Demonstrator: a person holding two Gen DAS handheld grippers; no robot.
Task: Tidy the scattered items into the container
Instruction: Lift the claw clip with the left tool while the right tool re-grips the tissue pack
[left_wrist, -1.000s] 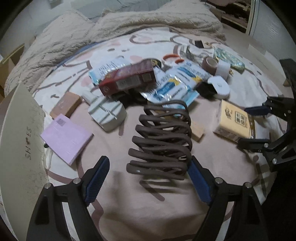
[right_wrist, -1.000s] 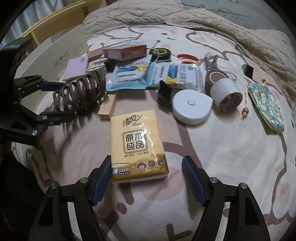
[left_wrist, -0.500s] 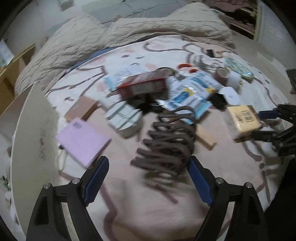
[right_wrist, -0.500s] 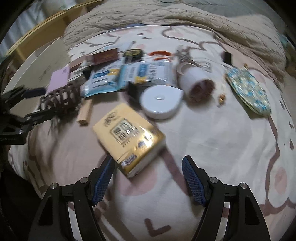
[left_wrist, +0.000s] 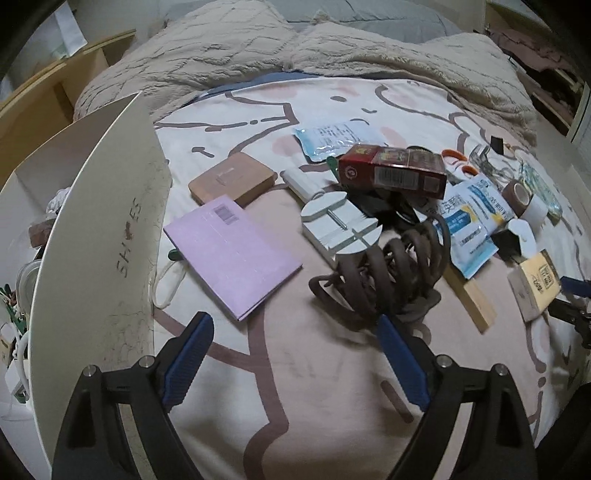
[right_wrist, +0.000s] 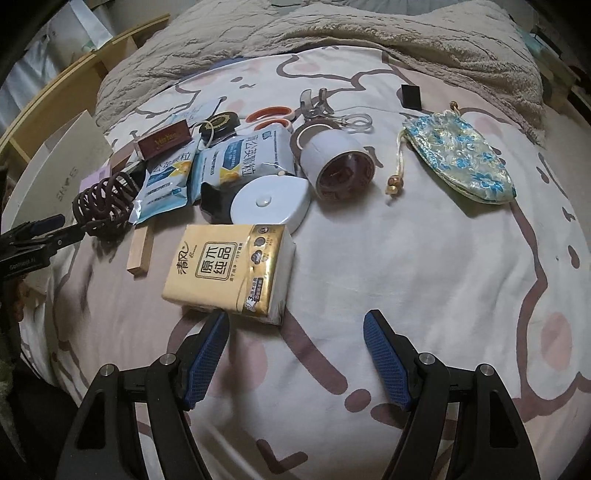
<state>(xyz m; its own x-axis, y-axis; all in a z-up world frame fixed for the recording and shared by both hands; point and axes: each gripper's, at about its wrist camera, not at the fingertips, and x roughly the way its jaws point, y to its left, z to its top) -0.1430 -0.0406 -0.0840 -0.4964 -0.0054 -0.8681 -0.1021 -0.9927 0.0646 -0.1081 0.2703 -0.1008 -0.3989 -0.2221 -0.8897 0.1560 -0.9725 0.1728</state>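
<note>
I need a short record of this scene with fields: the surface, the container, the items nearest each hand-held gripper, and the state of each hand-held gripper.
surface: bed sheet with a cartoon print
container: white box at the bed's edge, already holding some things
near left hand-held gripper: brown spiral coil, touching its right finger; purple notebook
near right hand-held gripper: yellow tissue pack, just ahead of its left finger
left state: jaws opening, nothing clamped
right state: open, nothing held
</note>
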